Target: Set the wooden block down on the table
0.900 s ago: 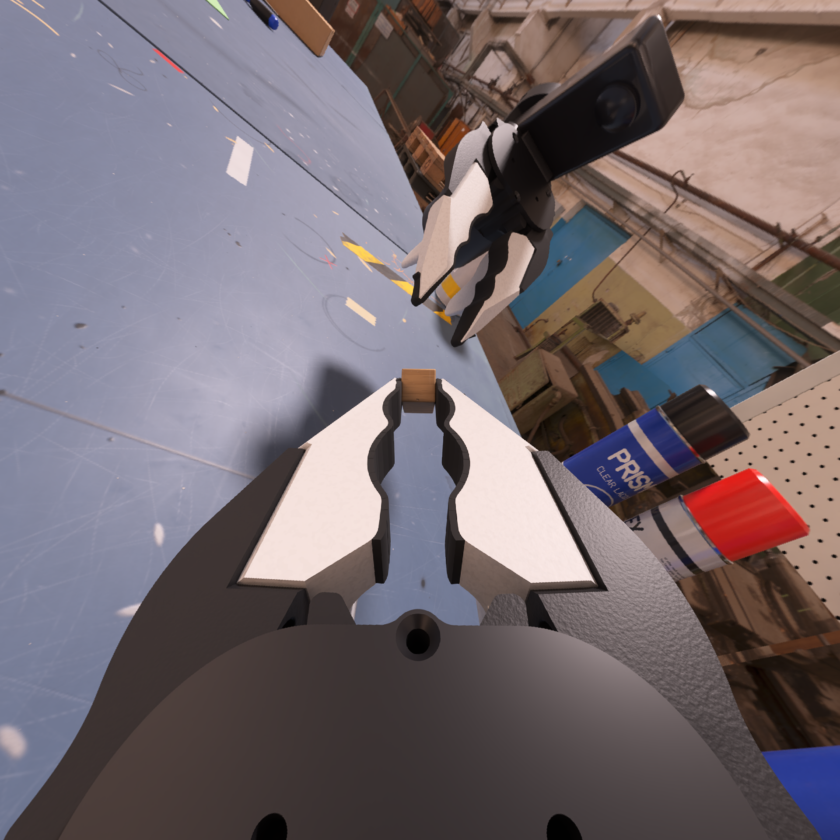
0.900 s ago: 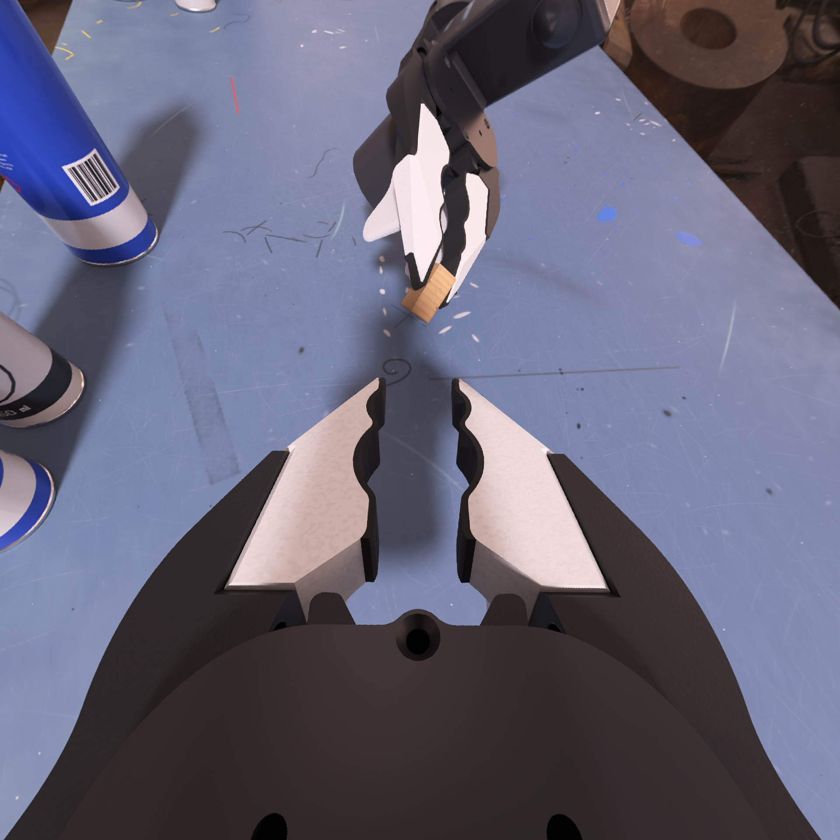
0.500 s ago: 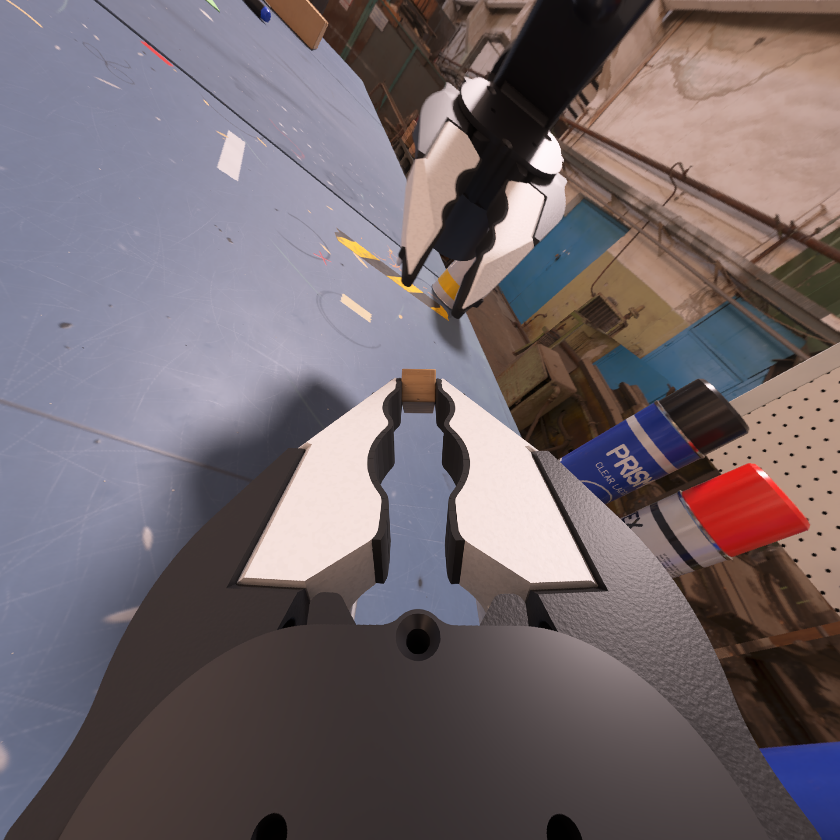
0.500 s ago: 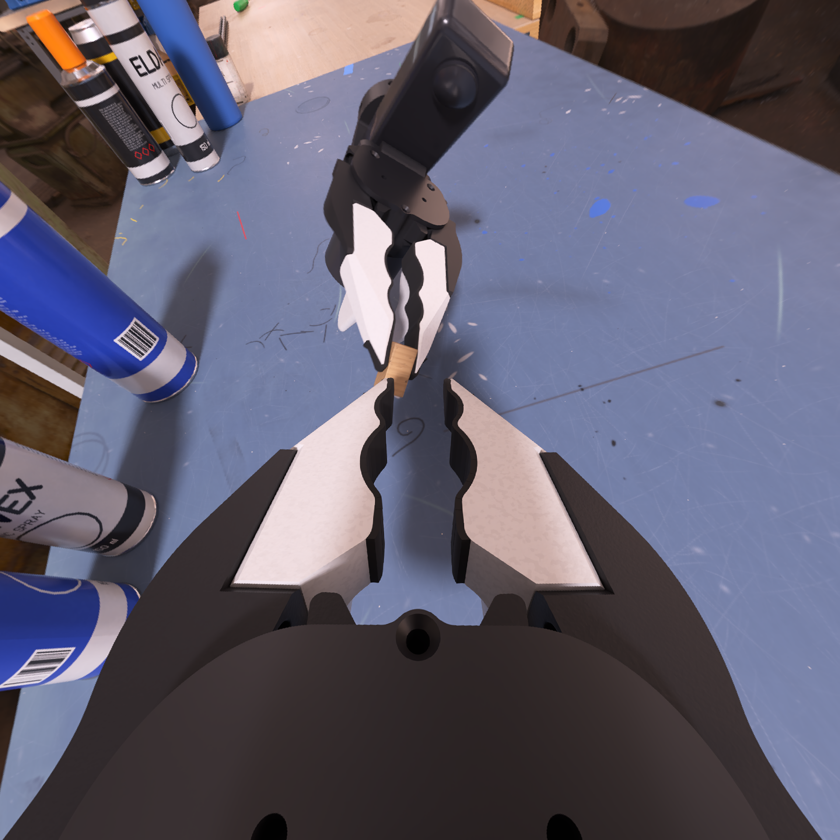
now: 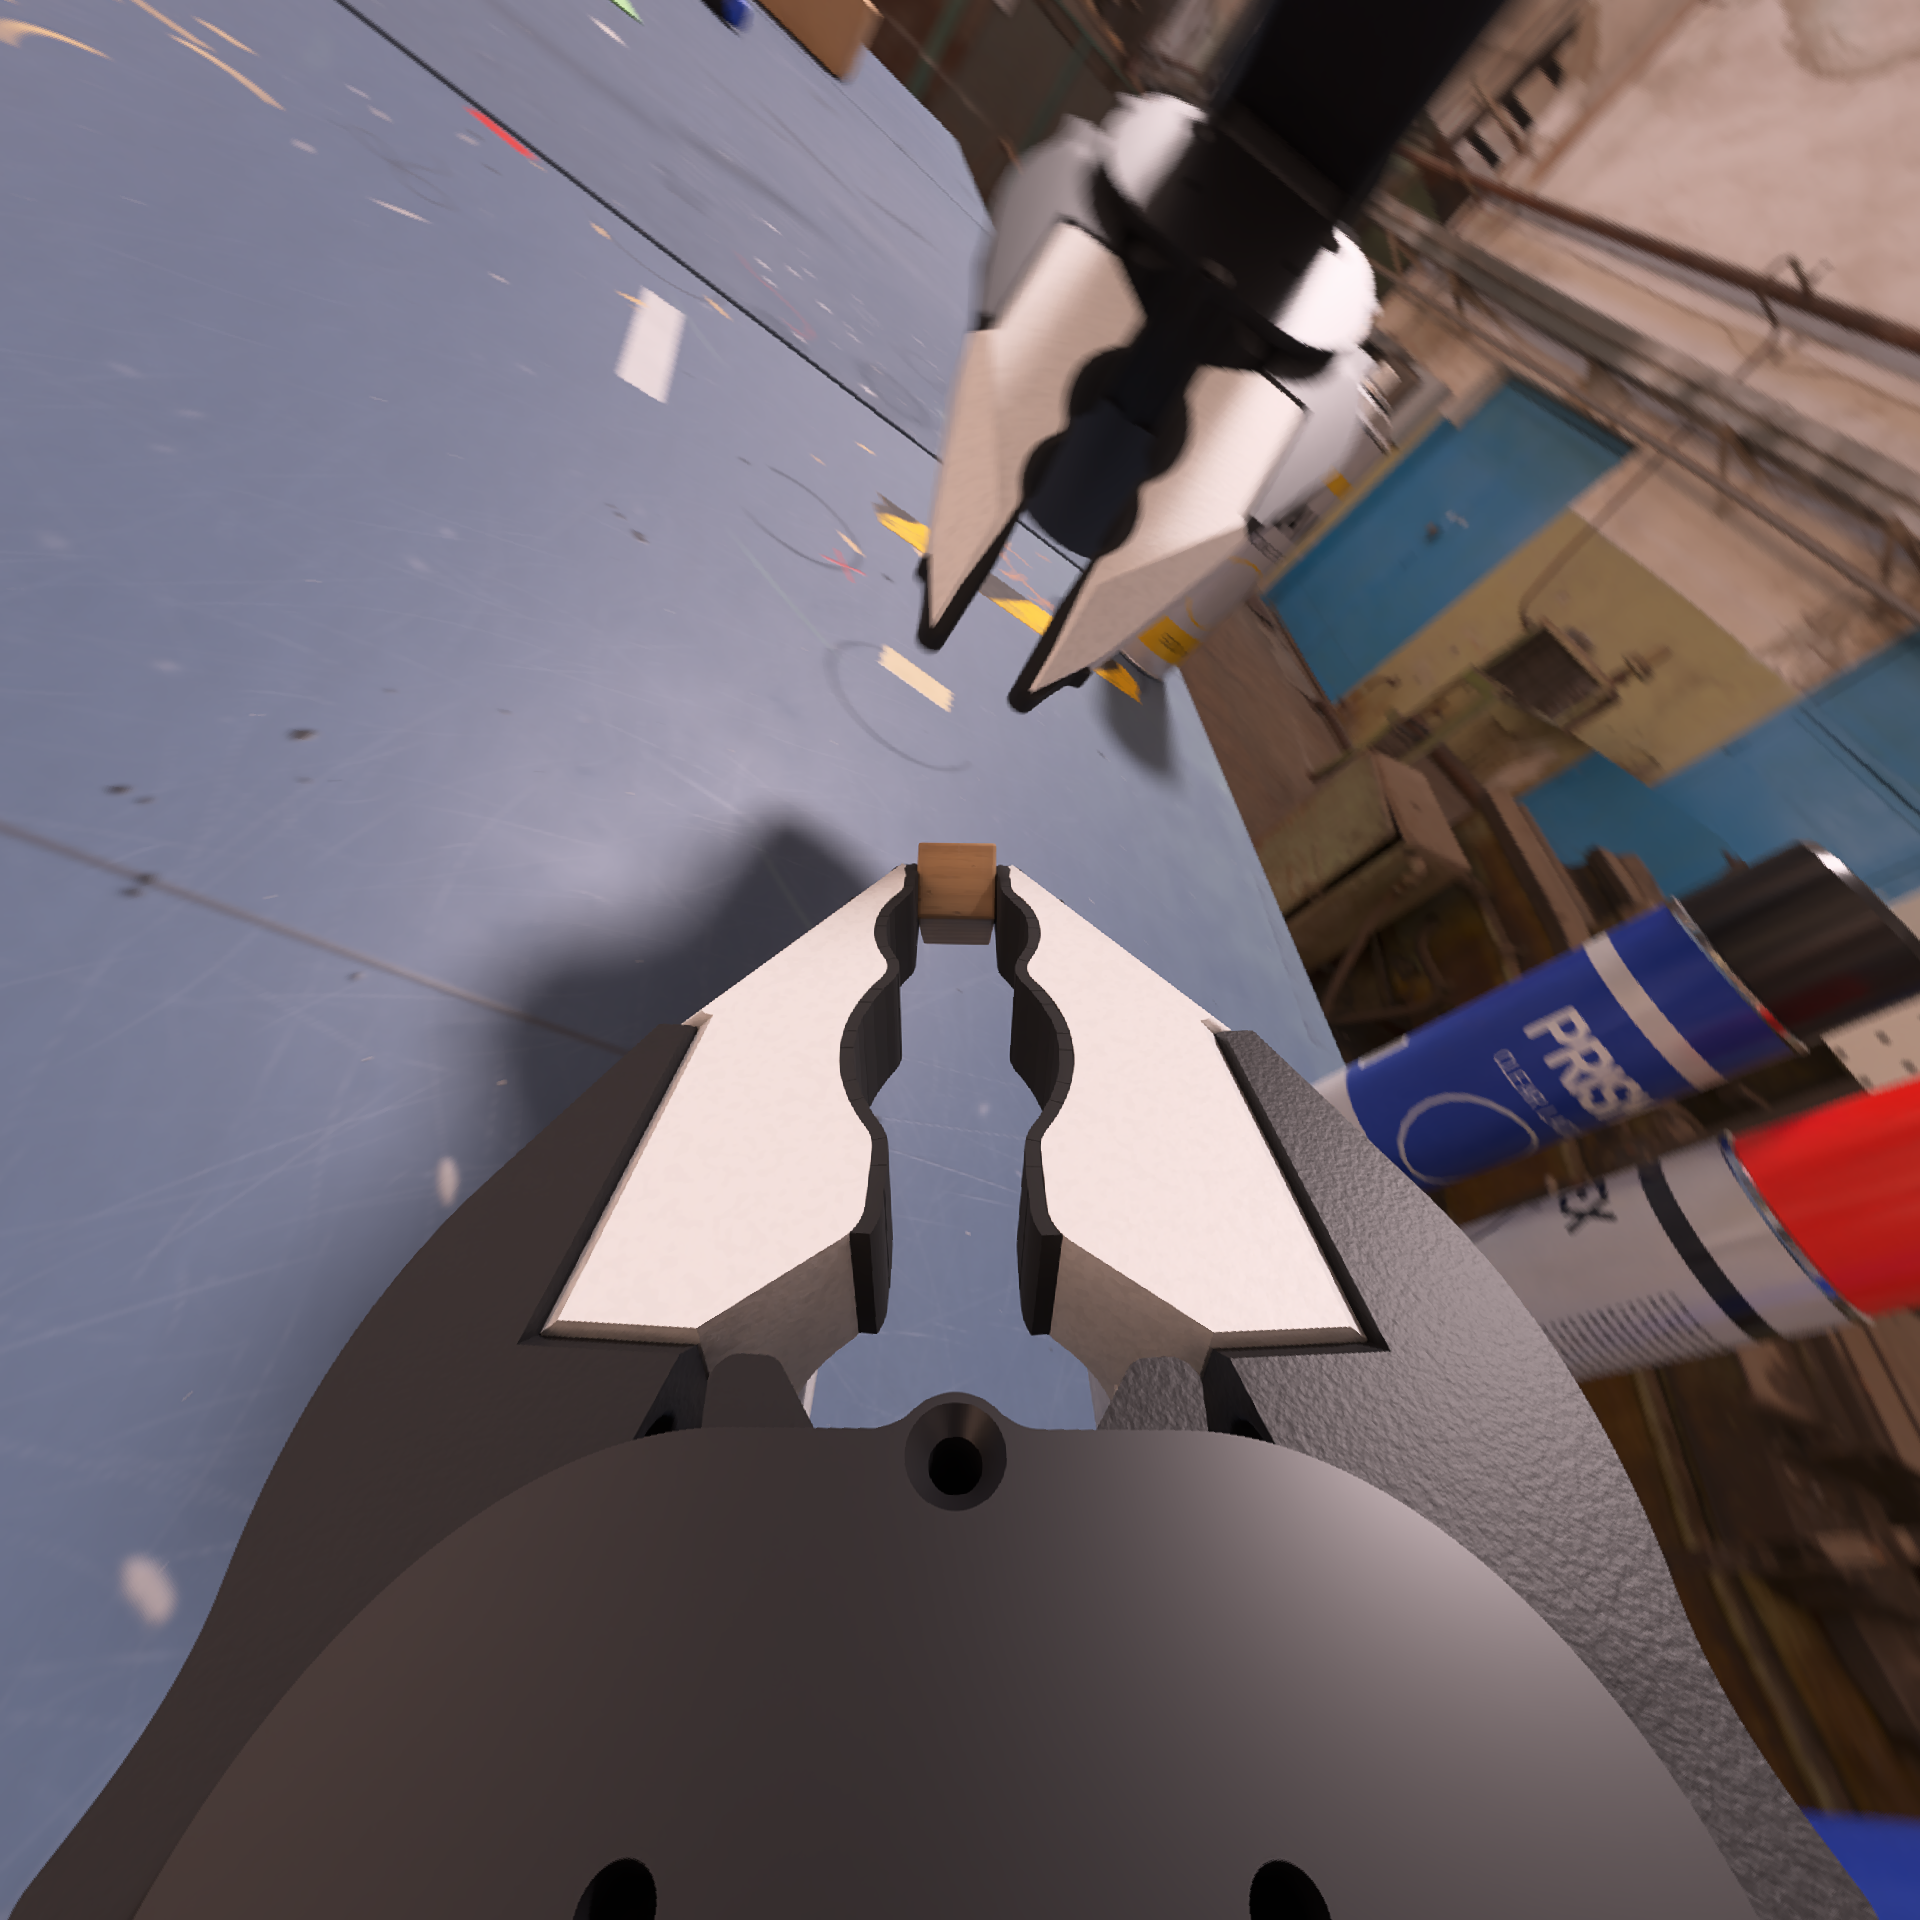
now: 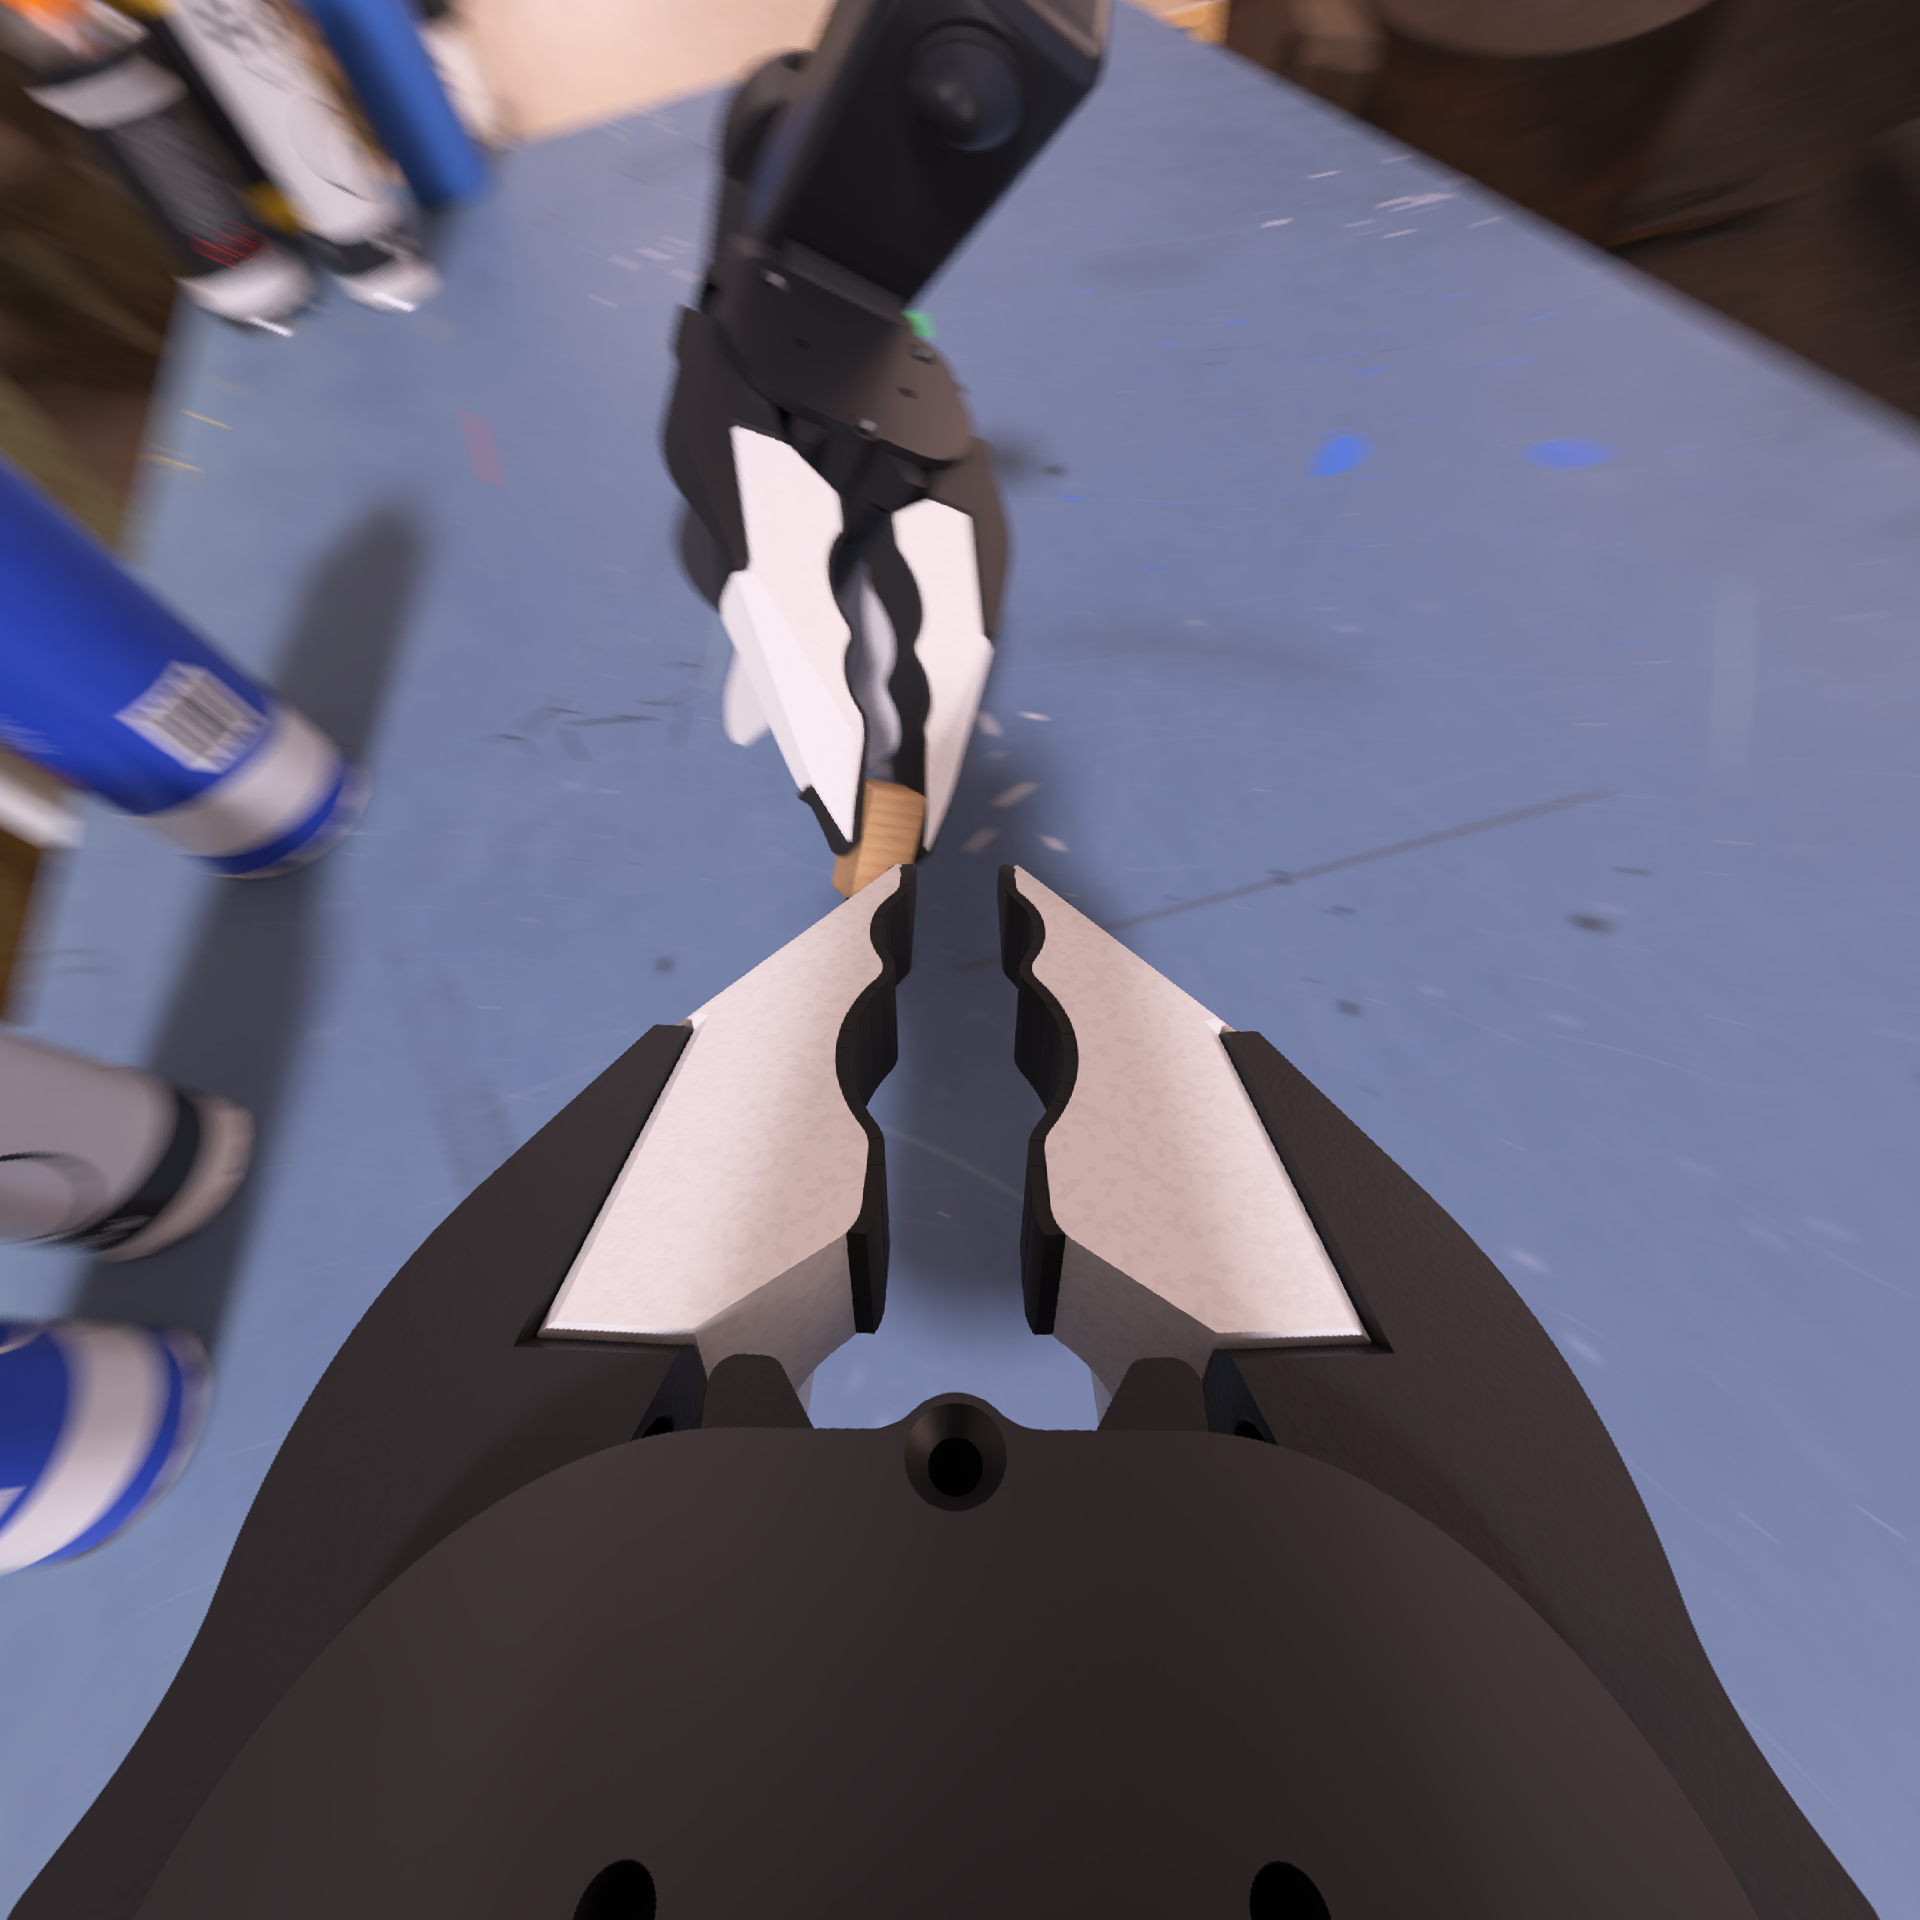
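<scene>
My left gripper [image 5: 957, 896] is shut on a small wooden block [image 5: 956, 894] at its fingertips, held above the blue table [image 5: 416, 623]. In the right wrist view the left gripper [image 6: 883, 831] points down toward me with the wooden block [image 6: 883, 836] between its tips. My right gripper [image 6: 956, 894] is open and empty, its tips just in front of the block. In the left wrist view the right gripper [image 5: 997, 665] hangs open a little beyond the block, blurred.
Spray cans lie at the right in the left wrist view, one blue with a black cap [image 5: 1621, 1039], one with a red cap [image 5: 1766, 1226]. In the right wrist view cans [image 6: 177, 748] line the table's left edge. A wooden plank [image 5: 831, 31] lies far off.
My right gripper has moved closer to the left gripper and the block, and its jaws have narrowed a little. The left gripper still holds the block as before.
</scene>
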{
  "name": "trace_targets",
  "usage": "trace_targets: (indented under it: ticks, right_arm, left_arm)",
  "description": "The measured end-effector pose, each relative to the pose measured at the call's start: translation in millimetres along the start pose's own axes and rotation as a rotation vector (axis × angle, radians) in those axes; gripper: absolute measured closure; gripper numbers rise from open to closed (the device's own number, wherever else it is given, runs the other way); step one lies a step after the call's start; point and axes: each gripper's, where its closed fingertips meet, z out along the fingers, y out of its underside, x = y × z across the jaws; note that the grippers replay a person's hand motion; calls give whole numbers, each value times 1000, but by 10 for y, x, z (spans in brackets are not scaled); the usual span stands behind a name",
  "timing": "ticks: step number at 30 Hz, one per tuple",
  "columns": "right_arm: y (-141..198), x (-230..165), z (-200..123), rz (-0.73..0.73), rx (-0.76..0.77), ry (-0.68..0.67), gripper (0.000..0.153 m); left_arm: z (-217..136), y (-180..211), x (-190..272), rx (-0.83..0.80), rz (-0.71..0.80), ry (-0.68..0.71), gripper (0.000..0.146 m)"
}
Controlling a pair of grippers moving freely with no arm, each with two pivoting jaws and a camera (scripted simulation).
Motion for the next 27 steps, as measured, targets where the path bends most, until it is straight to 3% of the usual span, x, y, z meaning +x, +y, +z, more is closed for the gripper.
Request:
trace_targets:
  ticks: [4,6,9,20,27]
  right_arm:
    - [94,189,-184,-64,-84,421,143]
    - [208,183,-139,-2,-102,545,153]
    - [365,245,17,18,-157,691,153]
    - [451,387,413,-20,-232,817,153]
    - [497,433,434,-32,-260,830,153]
  left_arm:
    - [-77,-113,-200,93,-75,-123,132]
    - [-96,-157,-250,133,-109,-158,132]
    - [-112,-227,-244,189,-127,-170,132]
    - [-128,-335,-118,263,-144,-109,132]
    - [-31,-307,-25,243,-139,-94,132]
